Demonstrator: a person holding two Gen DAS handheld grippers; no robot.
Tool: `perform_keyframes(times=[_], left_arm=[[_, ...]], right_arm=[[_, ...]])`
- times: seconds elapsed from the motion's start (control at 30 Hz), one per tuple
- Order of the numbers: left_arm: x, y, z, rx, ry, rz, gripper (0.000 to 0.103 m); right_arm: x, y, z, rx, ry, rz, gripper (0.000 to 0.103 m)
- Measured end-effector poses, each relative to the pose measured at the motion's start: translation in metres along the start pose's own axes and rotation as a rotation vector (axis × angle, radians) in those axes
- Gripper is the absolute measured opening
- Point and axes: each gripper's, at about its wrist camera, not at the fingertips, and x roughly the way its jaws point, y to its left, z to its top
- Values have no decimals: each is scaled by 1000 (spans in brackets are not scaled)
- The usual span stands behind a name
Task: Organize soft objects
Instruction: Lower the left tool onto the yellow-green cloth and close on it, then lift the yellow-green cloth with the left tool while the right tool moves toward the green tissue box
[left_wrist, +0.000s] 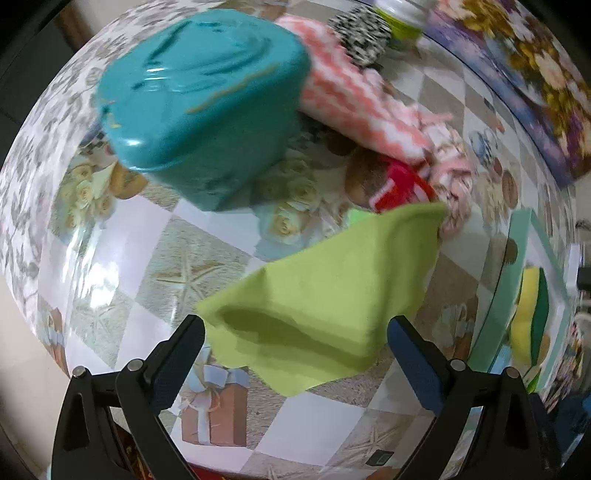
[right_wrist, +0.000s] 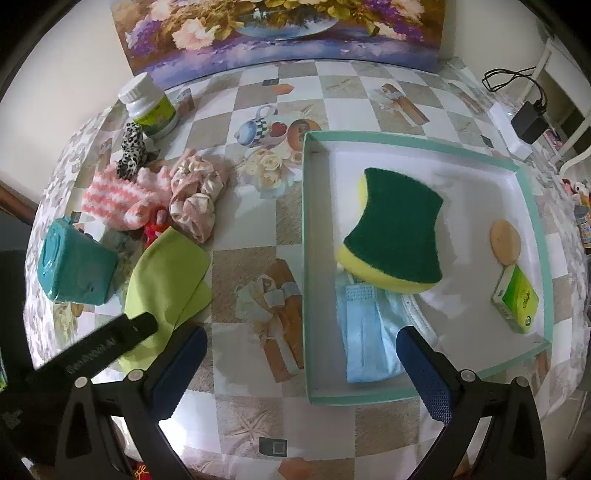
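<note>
- Ahead of the right gripper, fingers spread wide and empty: shallow mint-rimmed white cardboard tray on the patterned checkered tablecloth.
- Inside the tray, just beyond the right fingertips: green-and-yellow scouring sponge lying partly on a folded pale blue face mask; further right, a small green box with print too small to read, and a round tan puff.
- Left of the tray, outside it: teal plastic box on its side, lime green cloth, pink-and-white striped fuzzy glove, pink floral scrunchie, black-and-white spotted scrunchie, white-capped green-labelled jar; label unreadable.
- Left gripper: fingers wide apart, gripping nothing, lime green cloth lying between and just past the tips.
- Black bar at lower left of the right view: white lettering, blurred, not legible.
</note>
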Motion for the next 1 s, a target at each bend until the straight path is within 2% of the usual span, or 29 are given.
perform_keyframes(times=[0.17, 0.37, 0.47, 0.53, 0.6, 0.63, 0.77, 0.9, 1.0], left_arm=[[9, -26, -5, 129, 2, 57, 99], [15, -49, -9, 226, -29, 149, 99], [19, -60, -10, 245, -33, 147, 96], [21, -65, -11, 263, -35, 148, 88], [25, -70, -12, 286, -30, 145, 74], [27, -68, -11, 287, -29, 131, 72], [23, -73, -13, 300, -34, 107, 46], [17, -69, -11, 294, -22, 88, 31], [13, -66, -8, 274, -11, 37, 23]], right_arm=[[-1, -4, 1, 8, -1, 1, 103], [-2, -4, 1, 9, -4, 0, 103], [-2, -5, 1, 10, -3, 0, 103], [-2, -5, 1, 10, -3, 0, 103], [-2, -5, 1, 10, -3, 0, 103], [-2, -5, 1, 10, -3, 0, 103], [-2, -7, 2, 12, -3, 0, 103], [-2, -8, 2, 13, -2, 0, 103], [-2, -7, 2, 12, -3, 0, 103]])
